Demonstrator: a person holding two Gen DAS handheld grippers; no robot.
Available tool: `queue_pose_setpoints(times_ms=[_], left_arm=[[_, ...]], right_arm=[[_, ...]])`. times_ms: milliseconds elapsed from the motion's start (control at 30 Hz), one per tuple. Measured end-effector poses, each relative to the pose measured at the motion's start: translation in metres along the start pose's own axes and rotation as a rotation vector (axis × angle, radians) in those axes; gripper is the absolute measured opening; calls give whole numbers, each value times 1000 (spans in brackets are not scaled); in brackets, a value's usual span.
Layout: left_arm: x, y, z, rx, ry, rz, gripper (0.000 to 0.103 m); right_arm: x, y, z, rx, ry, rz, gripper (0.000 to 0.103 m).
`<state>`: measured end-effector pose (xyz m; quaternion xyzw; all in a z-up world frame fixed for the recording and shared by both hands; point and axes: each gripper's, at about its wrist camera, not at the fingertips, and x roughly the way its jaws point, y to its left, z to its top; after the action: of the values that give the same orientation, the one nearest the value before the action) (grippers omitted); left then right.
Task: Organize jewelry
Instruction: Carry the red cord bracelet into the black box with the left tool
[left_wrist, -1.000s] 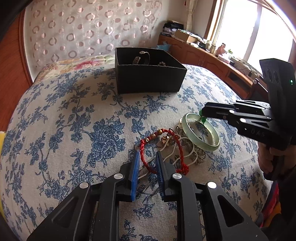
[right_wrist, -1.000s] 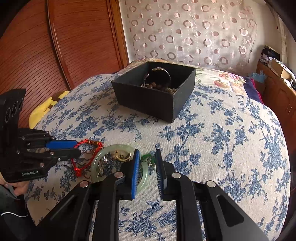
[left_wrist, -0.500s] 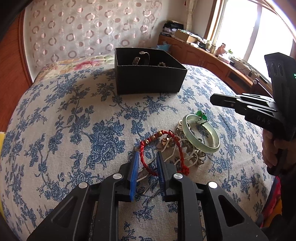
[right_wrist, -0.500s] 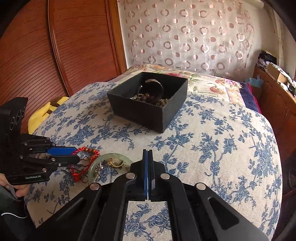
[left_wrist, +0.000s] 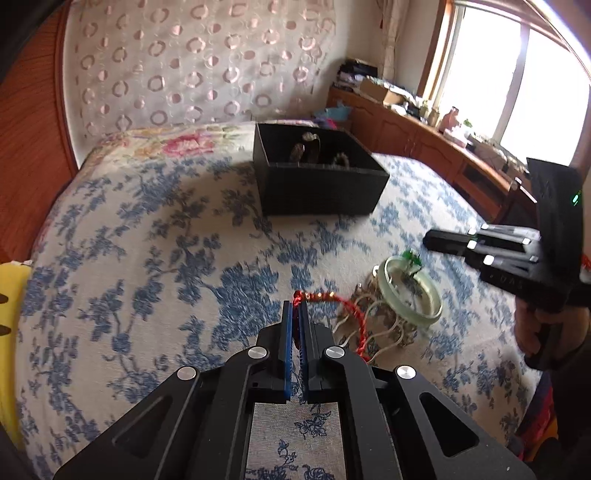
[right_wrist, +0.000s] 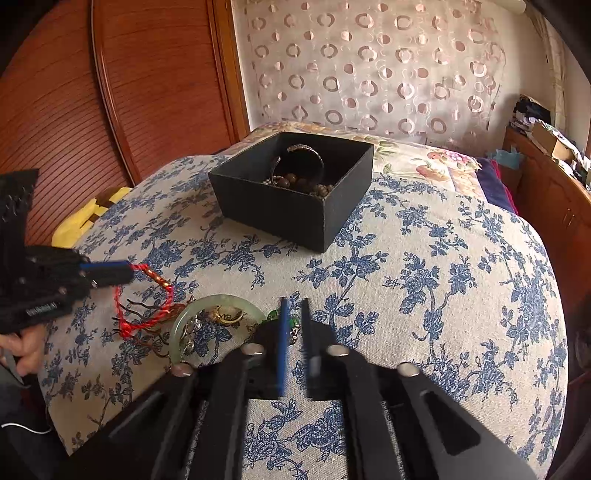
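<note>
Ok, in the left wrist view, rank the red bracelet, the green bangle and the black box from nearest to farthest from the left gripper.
1. Red bracelet: pinched in the left gripper.
2. Green bangle: to the right, on the bed.
3. Black box: ahead, farthest back.

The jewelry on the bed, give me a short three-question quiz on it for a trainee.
1. True or false: the left gripper is shut on the red braided cord bracelet.
2. Which piece lies nearest the right gripper? A) the pale green jade bangle B) the brown wooden bead bracelet C) the red braided cord bracelet
3. Fill in: the brown wooden bead bracelet lies inside the ____ square box.

Key: 1 true. 2 A; the right gripper's fingers are opening, nothing pressed between them. 3 black.
</note>
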<state>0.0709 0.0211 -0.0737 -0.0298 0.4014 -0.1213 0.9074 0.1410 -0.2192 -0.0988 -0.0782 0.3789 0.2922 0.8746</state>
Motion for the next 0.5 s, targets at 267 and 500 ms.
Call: queue_pose_setpoints(times_ms=[267, 500], left_arm=[[-26, -14, 8, 24, -65, -21, 2], [-26, -22, 9, 46, -63, -32, 2]], right_arm=[[16, 5, -1, 4, 49, 28, 25], [19, 2, 1, 34, 65, 63, 26]])
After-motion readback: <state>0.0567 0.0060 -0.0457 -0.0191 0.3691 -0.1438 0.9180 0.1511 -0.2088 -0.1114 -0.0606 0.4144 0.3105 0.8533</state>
